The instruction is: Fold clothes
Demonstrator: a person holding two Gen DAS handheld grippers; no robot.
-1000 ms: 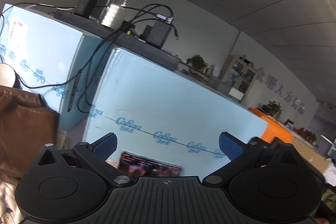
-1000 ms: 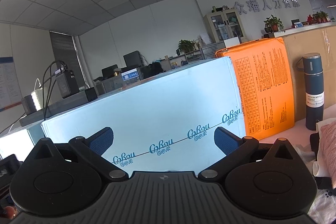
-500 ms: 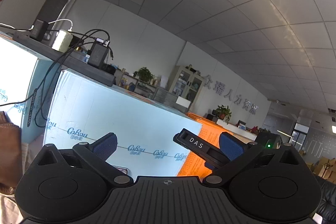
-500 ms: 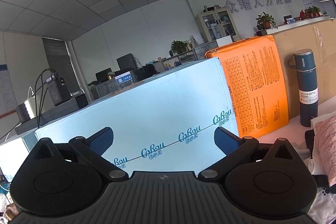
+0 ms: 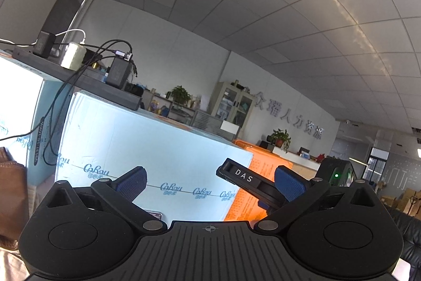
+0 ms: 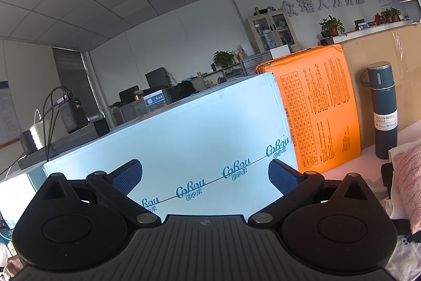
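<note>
- clothes: a pink knitted garment [image 6: 407, 183] lies at the 3 o'clock edge of the right wrist view, over white fabric; no other clothing can be made out for certain.
- left gripper [image 5: 210, 182]: black two-finger tongs with blue ribbed pads, spread wide, nothing between them, tilted up toward the ceiling.
- right gripper [image 6: 205, 175]: same build, spread wide and holding nothing; its own black body labelled "das" [image 5: 244, 177] shows at 4 o'clock in the left wrist view, just beside the left gripper's right pad.
- pale blue carton printed "cobou" [image 6: 184, 144]: fills the centre of both views, directly ahead of the fingers.
- orange printed carton [image 6: 318, 107]: touching the blue carton's right side, at 2 o'clock.
- dark blue steel vacuum bottle [image 6: 382, 109]: upright at 3 o'clock, beside the orange carton, near the pink garment.
- black power adapter with cables [image 5: 118, 70]: on a dark shelf atop the blue carton, 10 o'clock.
- brown leather item [image 5: 11, 202]: at the 9 o'clock edge of the left wrist view; its kind cannot be told.
</note>
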